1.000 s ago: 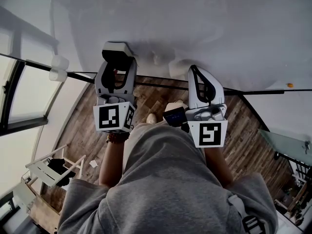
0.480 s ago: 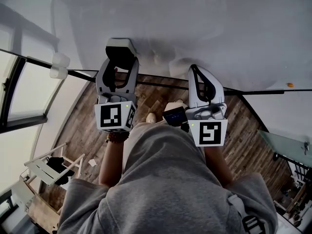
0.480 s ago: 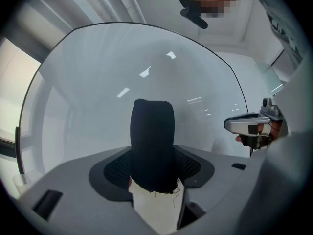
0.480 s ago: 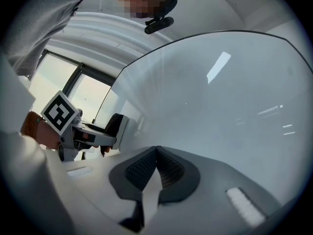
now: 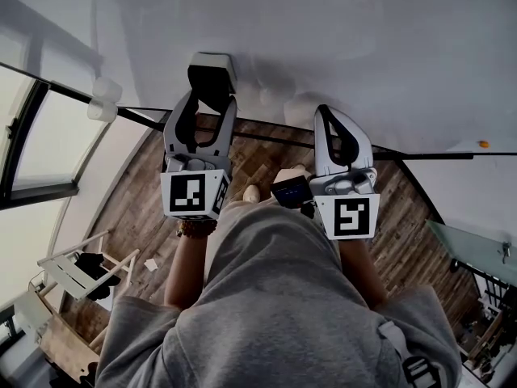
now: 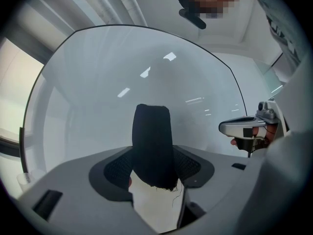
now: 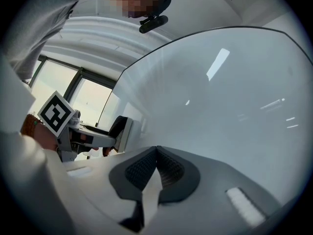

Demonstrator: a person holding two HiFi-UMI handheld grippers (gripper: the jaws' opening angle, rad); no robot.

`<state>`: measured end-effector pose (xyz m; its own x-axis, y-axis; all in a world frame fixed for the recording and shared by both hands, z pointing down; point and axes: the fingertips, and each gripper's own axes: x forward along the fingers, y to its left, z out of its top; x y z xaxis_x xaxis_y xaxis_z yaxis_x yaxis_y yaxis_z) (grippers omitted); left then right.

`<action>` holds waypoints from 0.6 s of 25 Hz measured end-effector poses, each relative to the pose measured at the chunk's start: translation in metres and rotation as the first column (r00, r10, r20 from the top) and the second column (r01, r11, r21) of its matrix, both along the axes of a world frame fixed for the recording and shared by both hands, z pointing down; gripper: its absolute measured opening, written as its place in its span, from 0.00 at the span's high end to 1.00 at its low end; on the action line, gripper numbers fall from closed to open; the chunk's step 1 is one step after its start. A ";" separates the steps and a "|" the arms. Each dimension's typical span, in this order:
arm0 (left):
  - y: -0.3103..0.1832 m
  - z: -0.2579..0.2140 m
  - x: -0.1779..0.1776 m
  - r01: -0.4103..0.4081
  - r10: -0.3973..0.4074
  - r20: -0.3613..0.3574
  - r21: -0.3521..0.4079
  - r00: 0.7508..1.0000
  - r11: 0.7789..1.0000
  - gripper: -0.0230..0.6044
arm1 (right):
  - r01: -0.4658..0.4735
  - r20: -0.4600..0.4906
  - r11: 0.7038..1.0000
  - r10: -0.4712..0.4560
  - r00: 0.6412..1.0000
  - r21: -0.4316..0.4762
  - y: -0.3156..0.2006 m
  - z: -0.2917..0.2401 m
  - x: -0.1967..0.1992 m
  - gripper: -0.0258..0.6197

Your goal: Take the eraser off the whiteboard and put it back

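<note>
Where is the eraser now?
The eraser is clamped in the left gripper's jaws, on the head view's left, held up by the whiteboard.

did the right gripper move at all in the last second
No. In the head view the right gripper crosses the black rail at the same place as before, its tip equally far up the whiteboard.

Ahead: eraser point(image 5: 212, 78) before whiteboard point(image 5: 363, 47), left of right gripper point(image 5: 325, 116).
</note>
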<state>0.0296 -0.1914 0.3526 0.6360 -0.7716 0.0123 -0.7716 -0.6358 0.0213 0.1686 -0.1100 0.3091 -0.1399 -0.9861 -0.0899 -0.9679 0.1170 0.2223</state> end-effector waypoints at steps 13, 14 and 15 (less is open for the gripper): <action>0.019 0.002 -0.025 0.039 -0.039 0.000 -0.007 0.999 0.999 0.58 | 0.054 0.023 0.998 -0.053 0.998 -0.038 0.003 0.014 -0.015 0.94; 0.021 0.001 -0.027 0.041 -0.041 0.003 -0.007 0.999 0.999 0.58 | 0.060 0.024 0.997 -0.059 0.998 -0.039 0.003 0.015 -0.018 0.94; 0.022 0.001 -0.029 0.044 -0.044 0.006 -0.005 0.999 0.999 0.58 | 0.065 0.026 0.997 -0.064 0.998 -0.039 0.002 0.015 -0.021 0.94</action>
